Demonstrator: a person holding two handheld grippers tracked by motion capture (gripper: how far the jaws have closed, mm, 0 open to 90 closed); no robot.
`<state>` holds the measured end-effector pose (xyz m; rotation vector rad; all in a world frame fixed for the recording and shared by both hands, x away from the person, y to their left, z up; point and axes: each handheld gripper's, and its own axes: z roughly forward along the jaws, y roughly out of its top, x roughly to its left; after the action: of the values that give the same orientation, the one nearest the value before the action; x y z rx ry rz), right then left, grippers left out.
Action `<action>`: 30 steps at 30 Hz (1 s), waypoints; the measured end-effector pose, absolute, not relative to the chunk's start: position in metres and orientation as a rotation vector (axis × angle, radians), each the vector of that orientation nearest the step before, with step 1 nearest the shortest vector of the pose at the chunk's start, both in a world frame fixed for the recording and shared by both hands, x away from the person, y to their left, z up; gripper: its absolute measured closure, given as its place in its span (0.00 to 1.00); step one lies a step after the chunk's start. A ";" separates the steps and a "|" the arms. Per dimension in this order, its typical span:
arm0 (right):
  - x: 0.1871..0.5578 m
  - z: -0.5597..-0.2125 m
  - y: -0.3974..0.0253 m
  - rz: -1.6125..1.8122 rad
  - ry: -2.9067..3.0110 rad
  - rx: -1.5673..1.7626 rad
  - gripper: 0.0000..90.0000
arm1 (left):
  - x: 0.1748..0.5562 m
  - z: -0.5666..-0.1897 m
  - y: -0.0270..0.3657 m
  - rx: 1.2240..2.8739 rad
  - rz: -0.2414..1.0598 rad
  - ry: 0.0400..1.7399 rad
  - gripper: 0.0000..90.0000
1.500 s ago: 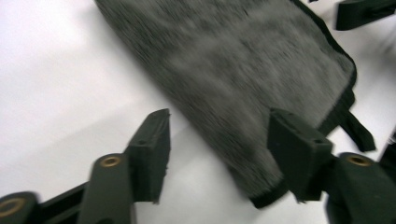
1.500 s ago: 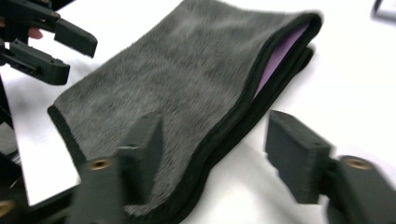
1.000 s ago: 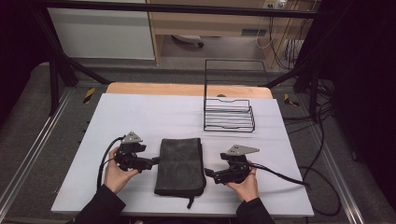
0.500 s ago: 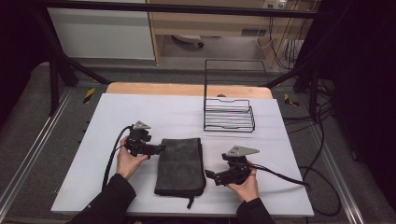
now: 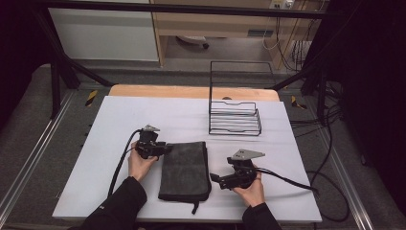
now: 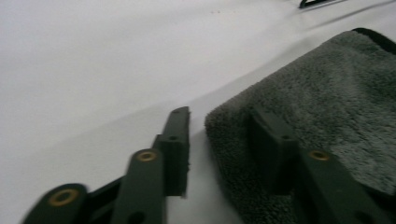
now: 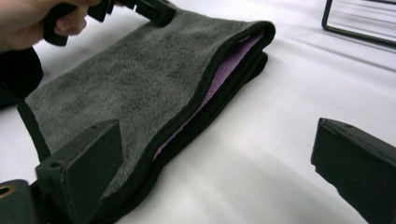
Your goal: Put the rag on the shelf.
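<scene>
On the white tabletop [image 5: 119, 124], a folded dark grey towel [image 5: 186, 170] lies flat between the person's two hands, its long sides running away from the person. A short loop or tag sticks out from its near edge. In the right gripper view the towel [image 7: 140, 79] shows a purple inner layer between its dark-edged folds, along the side that faces this gripper.

The left gripper [image 5: 163, 149] is at the towel's far left corner. In the left gripper view its jaws stand apart at a moderate gap: one jaw rests over the grey pile of the towel [image 6: 327, 107], the other over the bare tabletop [image 6: 93, 70] just beside the towel's edge. They straddle that edge and are not closed on it. The left hand [image 5: 140, 164] grips the tool from behind, and a black cable trails back along the forearm.

The right gripper [image 5: 214, 179] lies low beside the towel's near right edge, held by the right hand [image 5: 249, 189]. In the right gripper view its jaws are wide apart and hold nothing; the towel lies partly between them, nearer one jaw, without clear contact.

A black wire rack [image 5: 234, 117] stands farther back on the tabletop, well apart from the towel.
</scene>
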<state>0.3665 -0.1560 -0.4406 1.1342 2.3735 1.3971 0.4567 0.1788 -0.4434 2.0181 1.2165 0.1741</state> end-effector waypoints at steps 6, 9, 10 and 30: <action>0.377 -0.435 -0.155 1.445 2.310 1.188 0.08 | 0.455 -0.444 0.175 2.042 0.180 1.208 0.80; 0.386 -0.431 -0.150 1.447 2.285 1.205 0.11 | 0.454 -0.445 0.174 2.051 0.190 1.199 0.81; 0.389 -0.431 -0.148 1.454 2.281 1.210 0.12 | 0.454 -0.445 0.174 2.052 0.191 1.198 0.81; 0.455 -0.454 -0.108 1.293 2.333 1.346 0.56 | 0.453 -0.447 0.174 2.048 0.200 1.182 0.82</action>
<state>0.4551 -0.1079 -0.4545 1.3455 2.3329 1.2925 0.4525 0.1740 -0.4475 2.0476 1.1815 0.2005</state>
